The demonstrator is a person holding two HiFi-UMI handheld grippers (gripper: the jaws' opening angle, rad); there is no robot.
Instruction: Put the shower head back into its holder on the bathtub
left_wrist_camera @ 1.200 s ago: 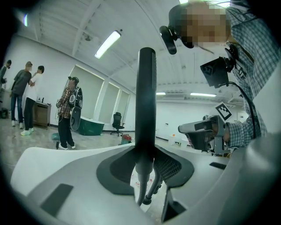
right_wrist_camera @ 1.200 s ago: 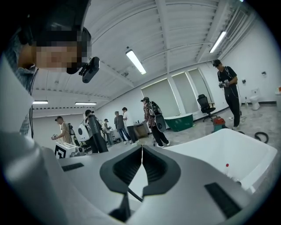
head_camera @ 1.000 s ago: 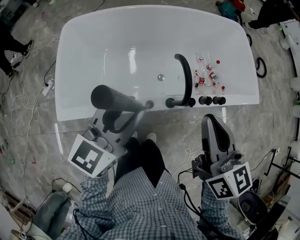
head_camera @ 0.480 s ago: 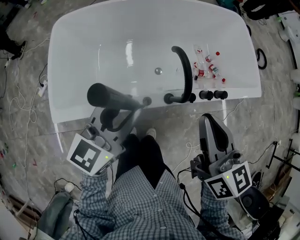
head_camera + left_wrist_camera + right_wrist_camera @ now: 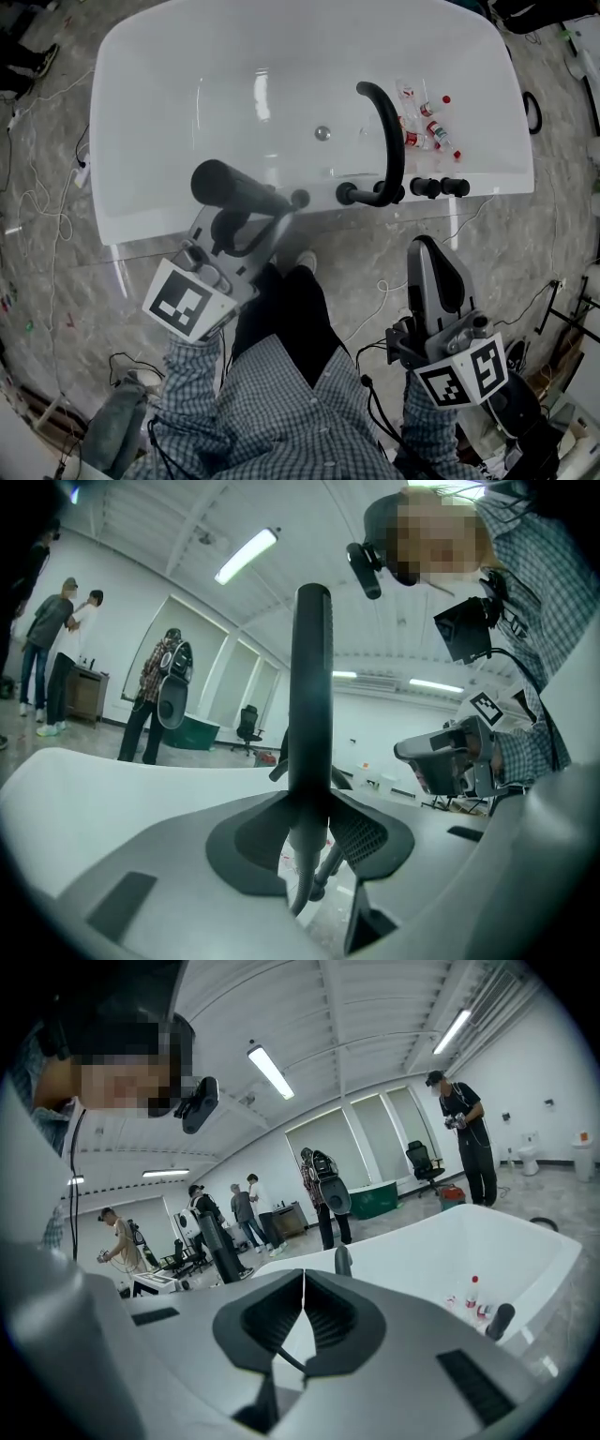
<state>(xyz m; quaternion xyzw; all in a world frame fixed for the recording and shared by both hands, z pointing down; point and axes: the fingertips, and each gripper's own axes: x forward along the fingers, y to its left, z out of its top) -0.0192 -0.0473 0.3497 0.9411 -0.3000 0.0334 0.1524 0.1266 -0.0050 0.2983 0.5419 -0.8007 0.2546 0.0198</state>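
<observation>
The black shower head (image 5: 234,189) lies tilted over the near rim of the white bathtub (image 5: 141,202), with my left gripper (image 5: 246,214) shut on its handle. Its thin end reaches a small black fitting (image 5: 300,199) on the rim, left of the faucet base; I cannot tell whether they touch. In the left gripper view the shower head (image 5: 311,686) stands upright between the jaws of the left gripper (image 5: 309,803), and its hose (image 5: 302,878) hangs below. My right gripper (image 5: 427,247) hangs shut and empty in front of the tub, below the knobs. The right gripper (image 5: 302,1321) has its jaws pressed together.
A curved black faucet spout (image 5: 386,141) arches over the tub, with two black knobs (image 5: 442,187) on the rim to its right. Several small bottles (image 5: 427,127) lie inside the tub. Cables (image 5: 42,202) trail on the marble floor. People (image 5: 323,1194) stand beyond the tub.
The head camera has shifted a little, so the tub sits slightly further right in the picture. Both grippers keep nearly the same place relative to the tub rim.
</observation>
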